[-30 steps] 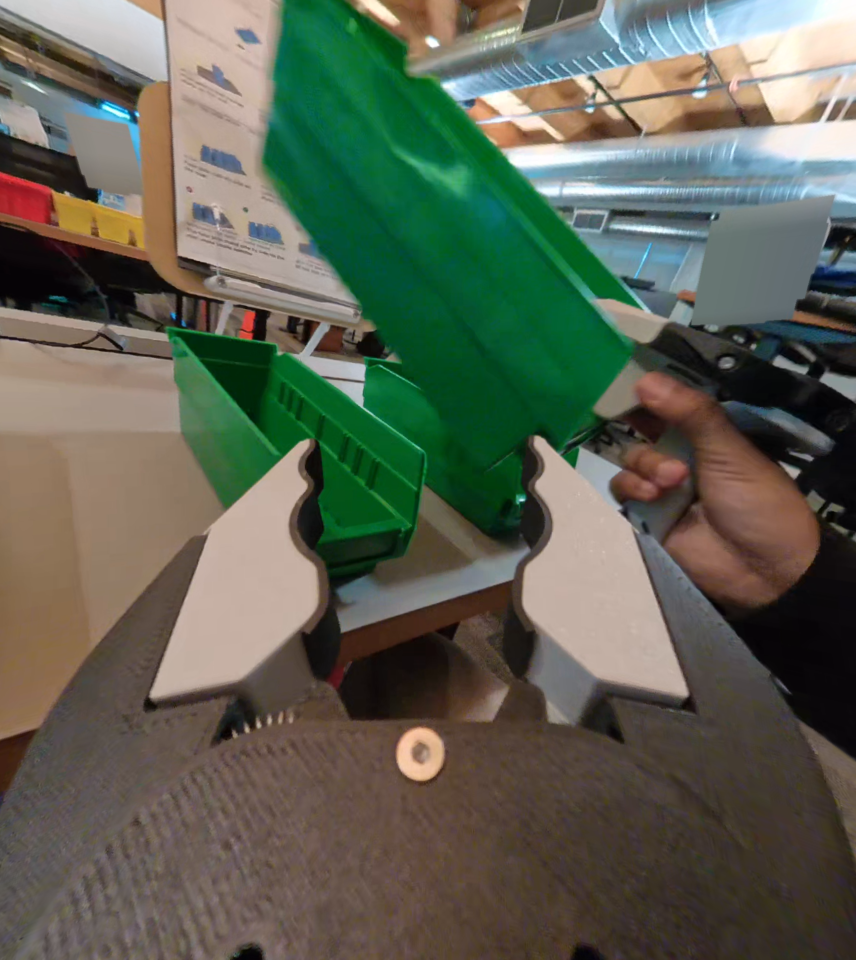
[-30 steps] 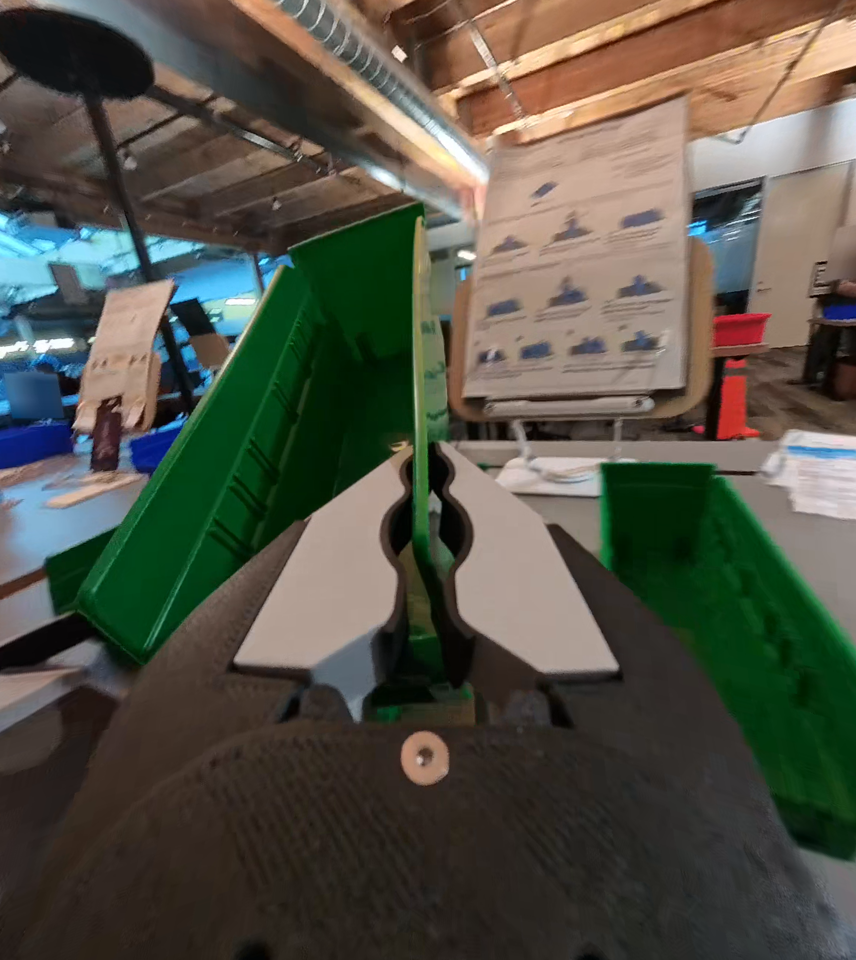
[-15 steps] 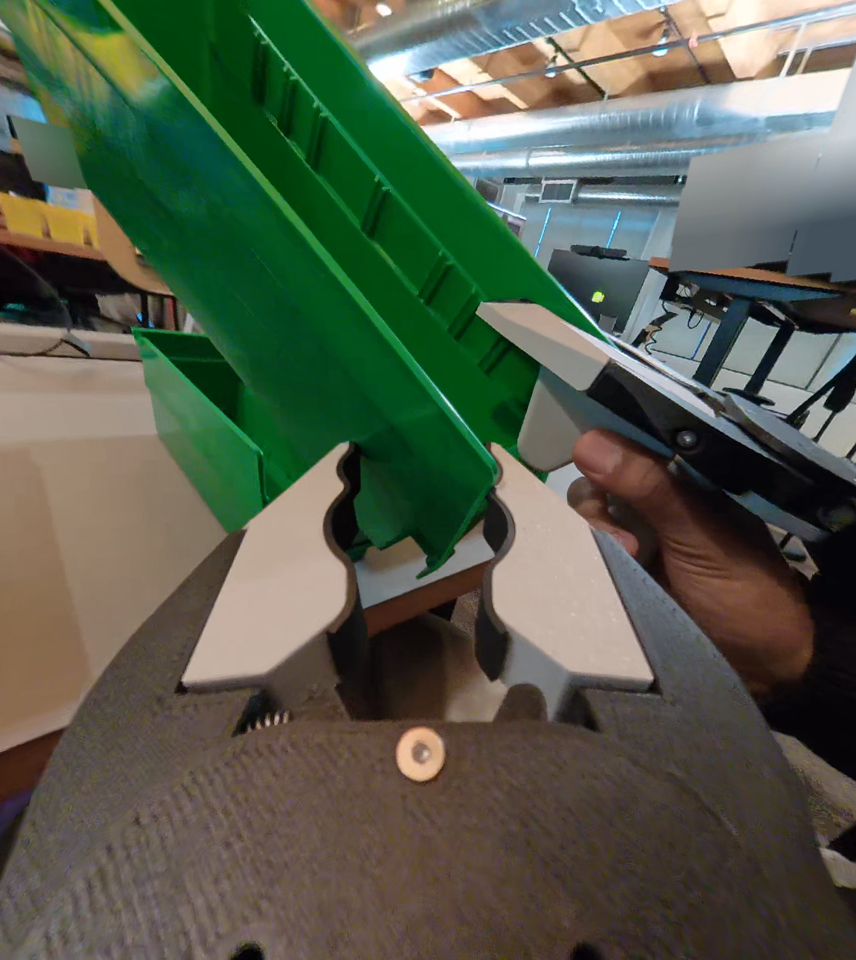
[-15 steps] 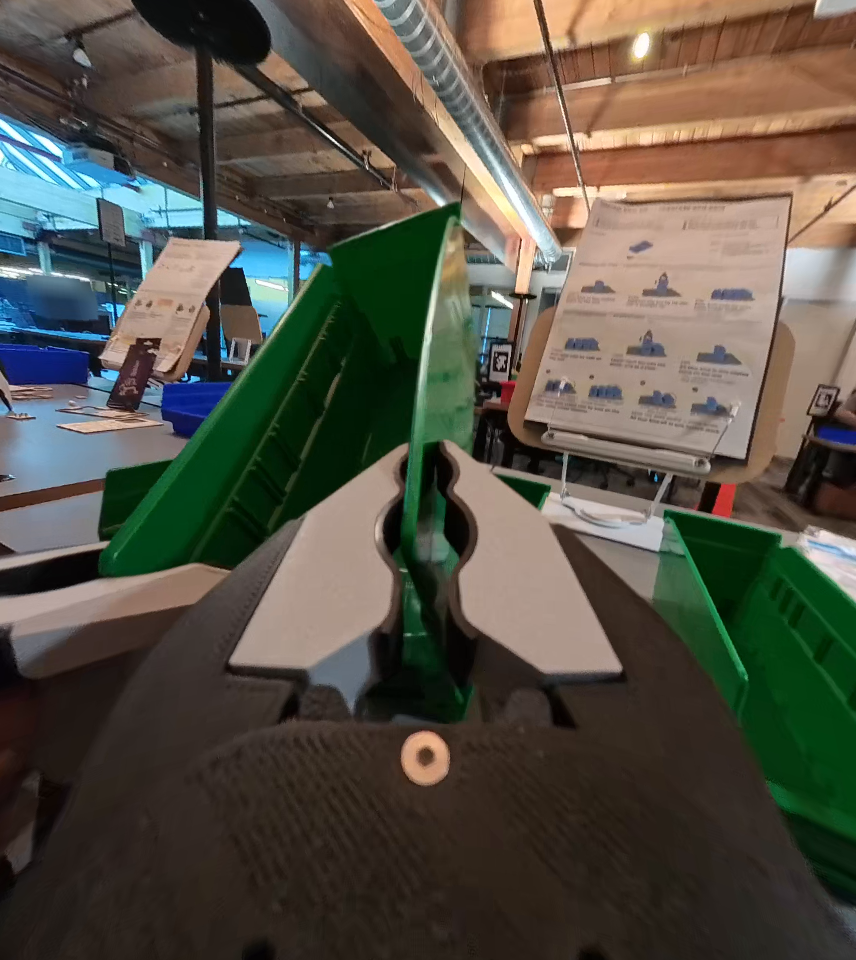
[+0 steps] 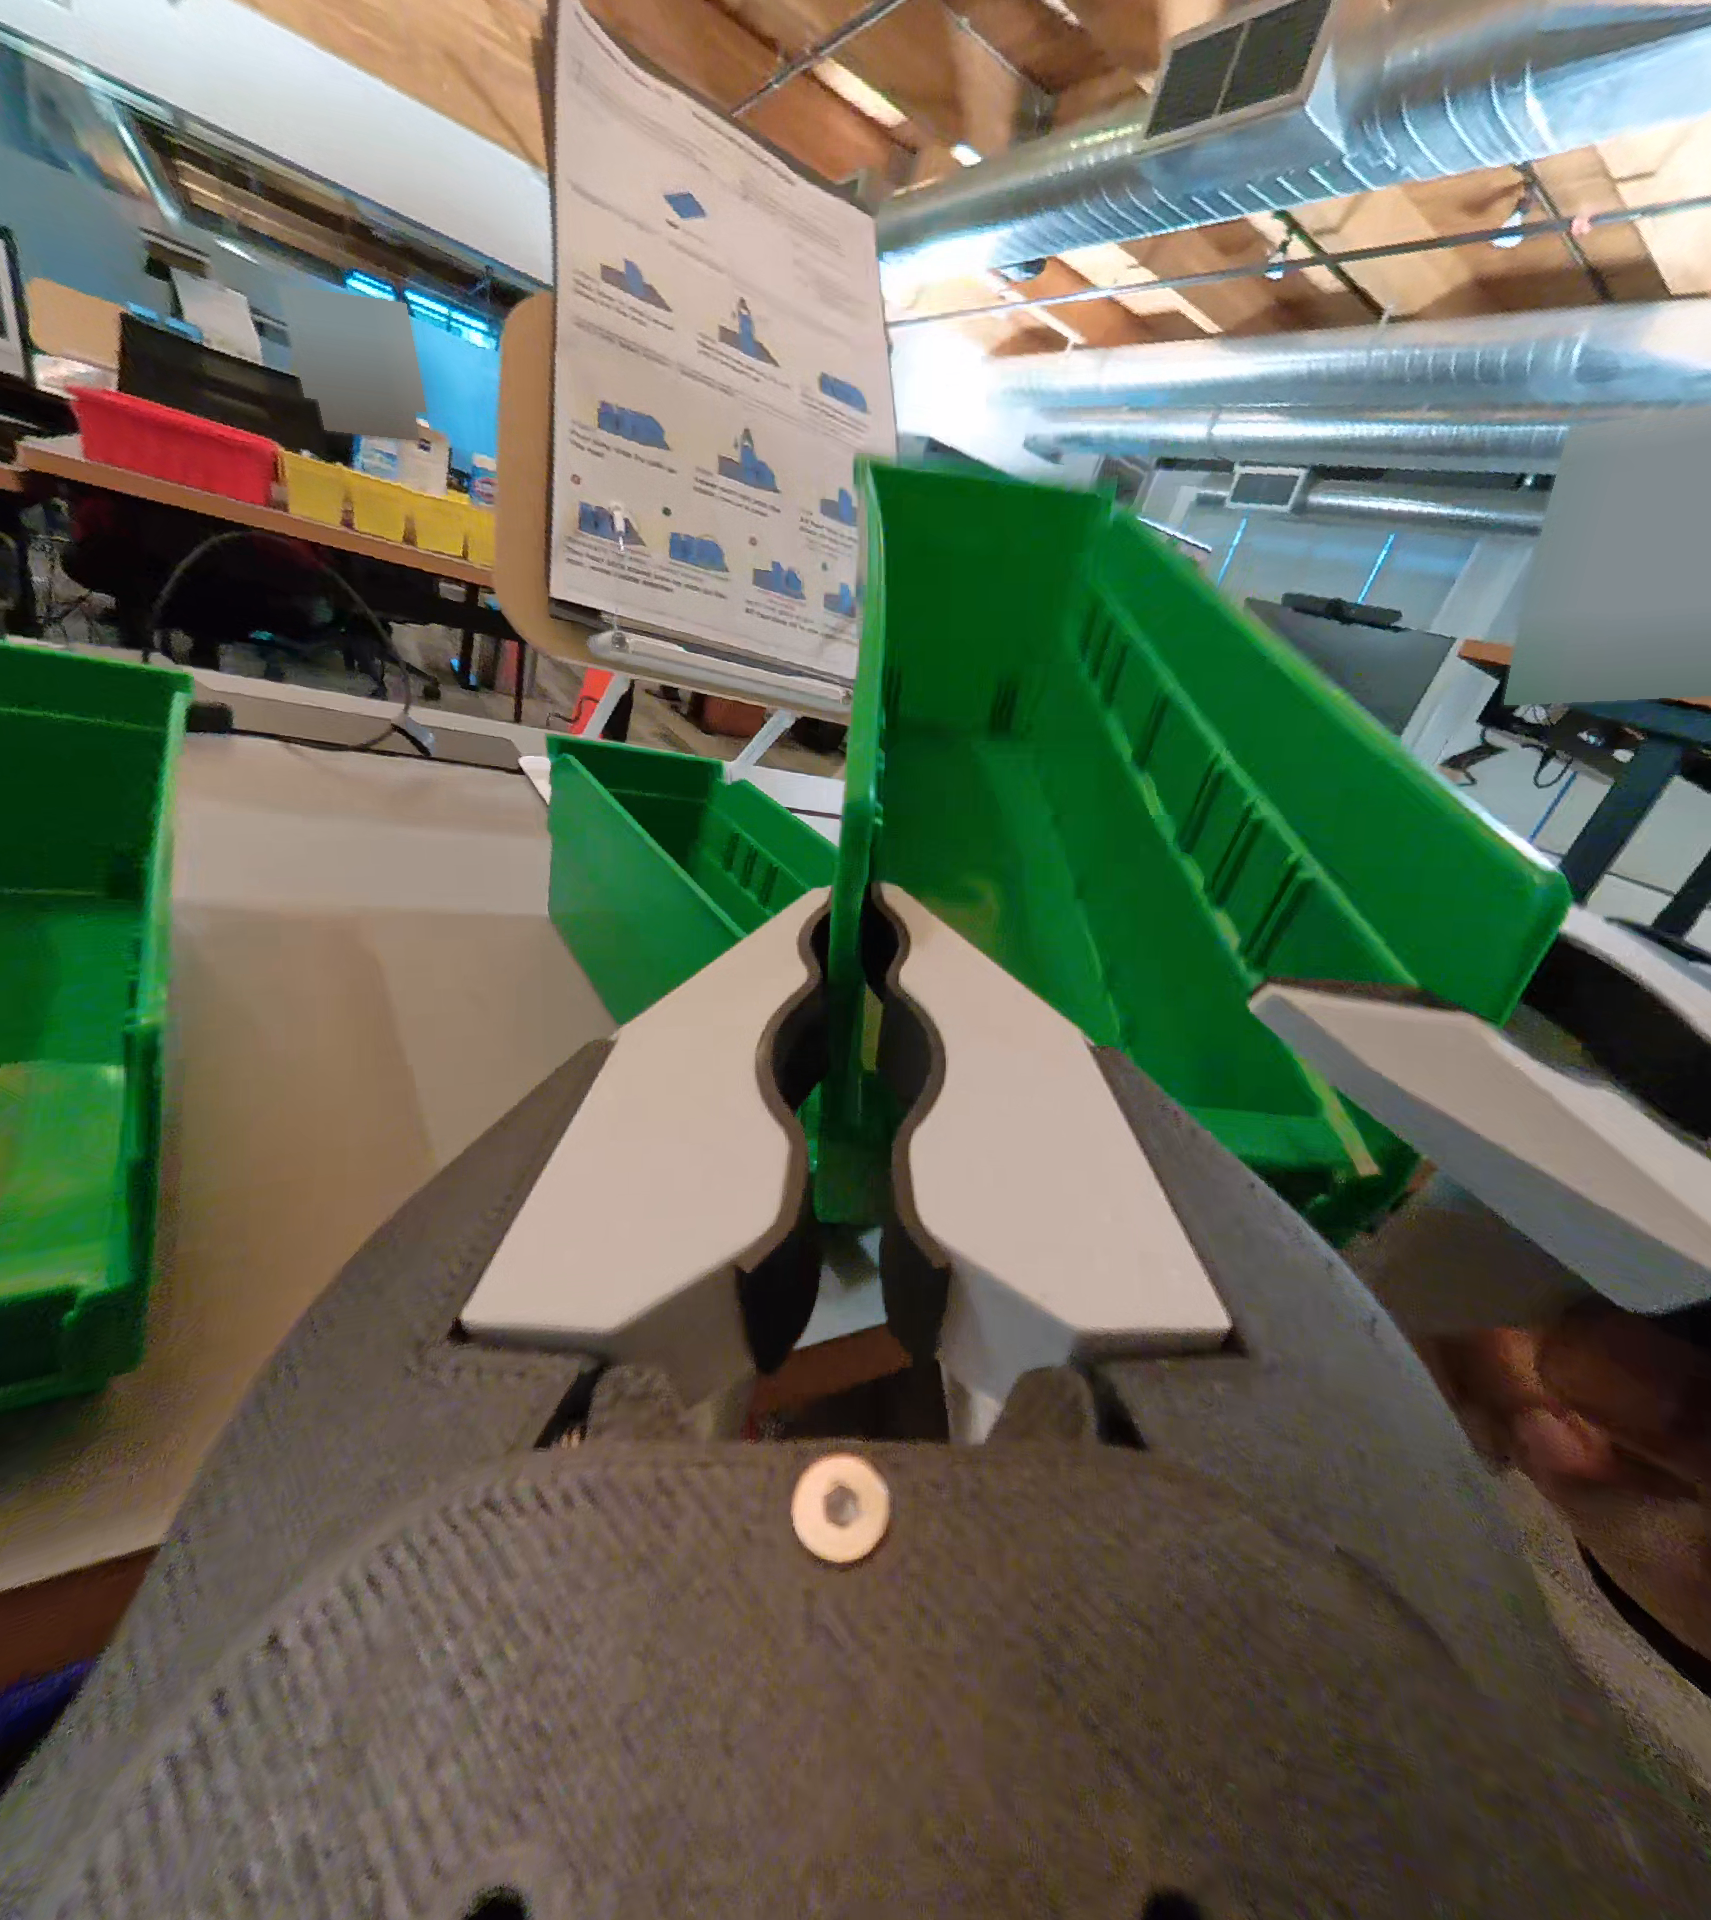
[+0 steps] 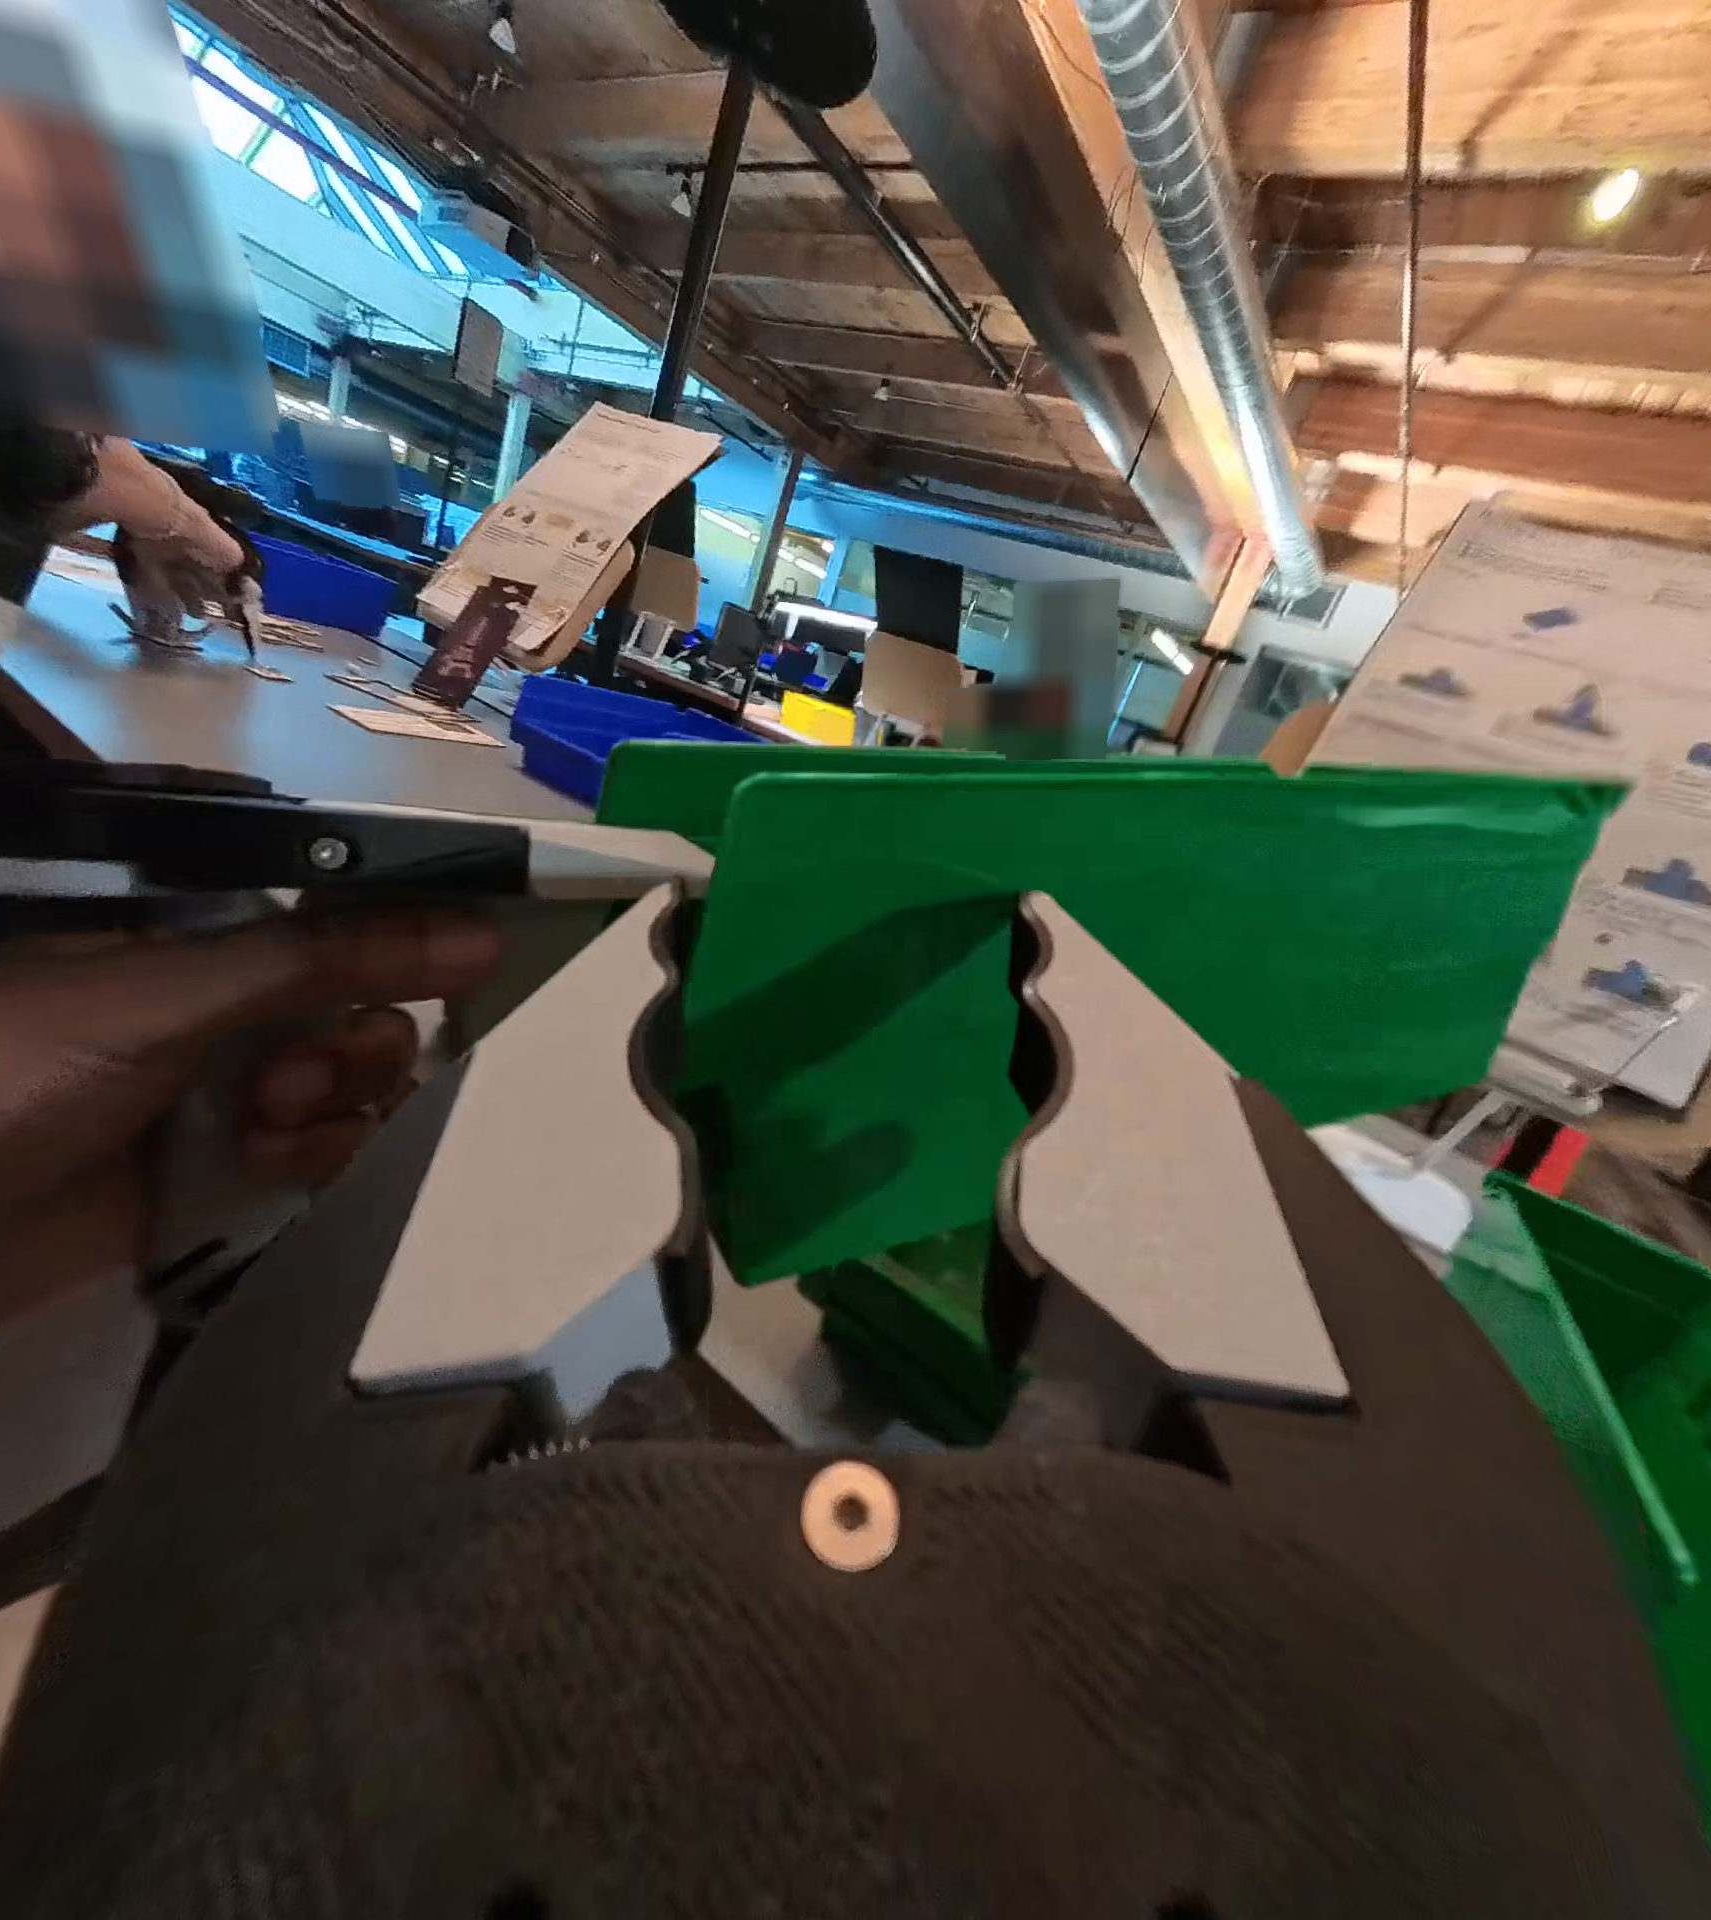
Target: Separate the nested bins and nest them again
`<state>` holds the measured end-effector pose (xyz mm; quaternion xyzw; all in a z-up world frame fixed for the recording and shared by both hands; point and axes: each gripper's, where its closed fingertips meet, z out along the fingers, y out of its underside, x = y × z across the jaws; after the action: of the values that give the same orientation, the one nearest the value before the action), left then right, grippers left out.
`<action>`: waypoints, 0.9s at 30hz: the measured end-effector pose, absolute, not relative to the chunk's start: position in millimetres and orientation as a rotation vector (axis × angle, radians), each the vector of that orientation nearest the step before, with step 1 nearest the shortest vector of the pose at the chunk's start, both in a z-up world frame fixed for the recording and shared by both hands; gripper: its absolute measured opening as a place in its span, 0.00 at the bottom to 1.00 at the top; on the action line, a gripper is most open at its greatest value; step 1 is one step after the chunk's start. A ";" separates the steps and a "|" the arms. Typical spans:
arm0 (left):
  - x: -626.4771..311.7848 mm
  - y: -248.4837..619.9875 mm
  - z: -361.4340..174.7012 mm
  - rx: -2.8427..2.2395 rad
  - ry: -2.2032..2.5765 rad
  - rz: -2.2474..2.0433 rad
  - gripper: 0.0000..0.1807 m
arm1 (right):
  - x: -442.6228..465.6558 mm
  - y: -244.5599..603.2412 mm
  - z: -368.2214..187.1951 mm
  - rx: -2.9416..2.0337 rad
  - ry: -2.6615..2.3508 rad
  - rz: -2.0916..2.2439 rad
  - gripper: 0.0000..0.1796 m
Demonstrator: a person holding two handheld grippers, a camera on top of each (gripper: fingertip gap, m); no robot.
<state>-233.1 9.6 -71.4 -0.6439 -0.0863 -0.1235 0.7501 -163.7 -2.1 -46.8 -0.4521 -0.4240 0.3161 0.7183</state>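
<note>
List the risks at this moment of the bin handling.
1. The left gripper pinches the tilted bin by one thin side wall, while the right gripper stands open around it: the bin may pivot or slip.
2. The tilted bin hangs close beside the bin on the table; a swing could knock it.

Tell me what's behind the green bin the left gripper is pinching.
Behind the tilted green bin, held by the left gripper, stand another green bin on the table and an instruction sheet on a stand. The held bin covers the stand's right part.
</note>
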 end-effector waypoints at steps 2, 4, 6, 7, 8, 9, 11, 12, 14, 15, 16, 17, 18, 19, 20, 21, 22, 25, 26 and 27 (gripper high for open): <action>-238.7 10.2 -73.9 -1.429 -0.215 -0.255 0.00 | -165.9 1.6 -53.6 -1.054 -0.949 0.724 0.29; -249.9 9.8 -73.7 -1.418 -0.247 -0.224 0.00 | -165.1 -1.6 -53.4 -1.021 -0.957 0.753 0.27; -267.2 7.4 -65.6 -1.387 -0.293 -0.249 0.00 | -163.0 -8.9 -49.3 -0.971 -0.961 0.766 0.26; -278.7 4.5 -59.1 -1.362 -0.312 -0.241 0.00 | -161.7 -9.1 -48.9 -0.968 -0.953 0.761 0.22; -291.3 -0.1 -51.2 -1.328 -0.328 -0.221 0.00 | -161.6 -8.3 -50.9 -0.973 -0.953 0.758 0.21; -305.3 -5.4 -43.3 -1.299 -0.342 -0.184 0.00 | -162.9 -7.2 -55.4 -0.989 -0.964 0.766 0.21; -335.6 -16.7 -30.2 -1.259 -0.371 -0.099 0.00 | -166.3 -1.1 -68.7 -1.049 -0.981 0.795 0.20; -351.6 -22.6 -26.0 -1.243 -0.392 -0.058 0.00 | -168.3 2.0 -76.7 -1.082 -0.993 0.813 0.18; -382.9 -34.3 -23.0 -1.220 -0.437 0.027 0.00 | -172.5 7.3 -93.0 -1.141 -1.025 0.840 0.17; -396.8 -39.0 -24.4 -1.220 -0.455 0.063 0.00 | -174.4 9.8 -100.2 -1.165 -1.039 0.845 0.17; -408.8 -42.5 -27.5 -1.228 -0.476 0.081 0.00 | -176.5 11.2 -106.8 -1.184 -1.057 0.849 0.17; -418.9 -45.1 -31.2 -1.237 -0.498 0.089 0.00 | -178.3 12.0 -112.2 -1.201 -1.073 0.852 0.16; -427.0 -46.9 -35.5 -1.249 -0.516 0.095 0.00 | -179.8 12.4 -116.1 -1.217 -1.083 0.859 0.16; -433.0 -47.7 -39.6 -1.262 -0.527 0.105 0.00 | -181.3 11.7 -119.3 -1.229 -1.094 0.871 0.16; -437.2 -47.6 -43.7 -1.276 -0.532 0.118 0.00 | -182.5 10.7 -121.9 -1.237 -1.103 0.881 0.16; -439.5 -46.4 -47.9 -1.292 -0.532 0.129 0.00 | -183.4 9.7 -123.9 -1.242 -1.113 0.885 0.16; -440.7 -44.1 -52.6 -1.311 -0.527 0.137 0.00 | -184.1 8.6 -125.5 -1.242 -1.124 0.886 0.16; -442.3 -35.3 -69.9 -1.371 -0.517 0.158 0.00 | -185.4 4.4 -128.0 -1.233 -1.152 0.893 0.15; -443.1 -32.8 -75.2 -1.387 -0.519 0.170 0.00 | -185.7 3.2 -128.6 -1.233 -1.158 0.896 0.14; -444.3 -30.7 -79.3 -1.403 -0.522 0.182 0.00 | -186.0 2.2 -129.2 -1.233 -1.162 0.900 0.14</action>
<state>-444.3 -30.7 -79.3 -0.6369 -0.2370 0.0826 0.7290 -186.0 2.2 -129.2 -0.5264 -0.4959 0.3841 0.5740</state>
